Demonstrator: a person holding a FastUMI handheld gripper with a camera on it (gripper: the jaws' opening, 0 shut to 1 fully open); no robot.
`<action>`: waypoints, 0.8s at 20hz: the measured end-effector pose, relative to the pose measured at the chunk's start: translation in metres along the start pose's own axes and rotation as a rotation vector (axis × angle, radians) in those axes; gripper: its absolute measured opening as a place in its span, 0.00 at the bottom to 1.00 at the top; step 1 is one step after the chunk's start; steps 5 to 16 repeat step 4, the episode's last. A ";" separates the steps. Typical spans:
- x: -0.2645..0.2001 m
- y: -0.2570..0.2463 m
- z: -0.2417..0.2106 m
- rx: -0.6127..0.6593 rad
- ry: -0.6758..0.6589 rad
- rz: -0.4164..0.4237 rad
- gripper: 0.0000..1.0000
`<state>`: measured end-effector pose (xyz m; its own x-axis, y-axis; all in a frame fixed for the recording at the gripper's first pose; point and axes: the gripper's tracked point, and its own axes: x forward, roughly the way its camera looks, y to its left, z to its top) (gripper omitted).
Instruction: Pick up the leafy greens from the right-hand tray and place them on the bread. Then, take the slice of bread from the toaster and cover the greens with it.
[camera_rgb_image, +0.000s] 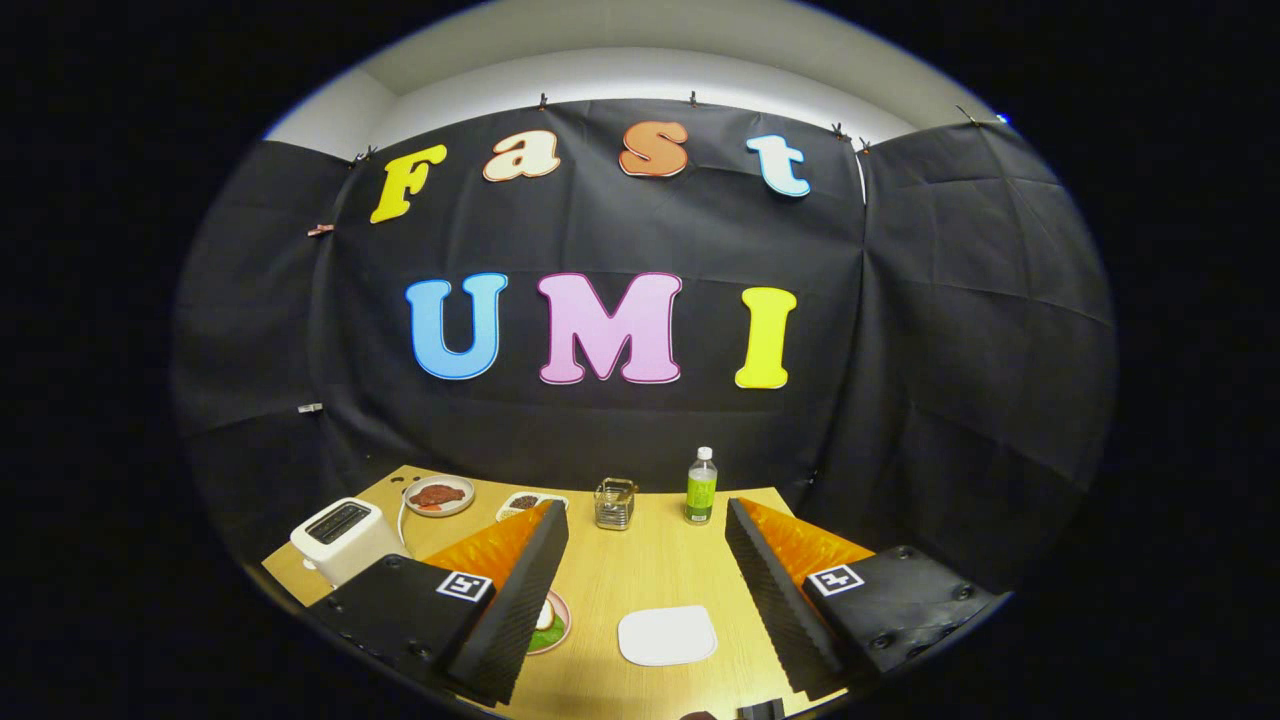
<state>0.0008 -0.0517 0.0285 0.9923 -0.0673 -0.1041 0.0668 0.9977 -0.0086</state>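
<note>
My gripper (645, 513) is held above the wooden table (640, 570), open, with nothing between its fingers. A flat white rounded square (667, 635), which looks like the bread slice, lies on the table low between the fingers. Next to it, a pink plate (556, 622) carries something green (546, 636) and something white, and the left finger (520, 590) partly hides it. A white toaster (340, 538) stands at the table's left edge, outside the left finger. Its slot looks dark, and I cannot tell what is in it.
A plate with red food (438, 496) sits behind the toaster. A small white tray with dark contents (530, 501), a glass holder (615, 503) and a green bottle (701, 487) line the table's far edge against the black cloth wall.
</note>
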 end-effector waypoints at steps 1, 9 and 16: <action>0.001 -0.001 -0.002 0.004 0.006 -0.005 0.98; 0.004 -0.004 -0.008 0.021 0.023 -0.017 0.98; 0.004 -0.004 -0.008 0.021 0.023 -0.017 0.98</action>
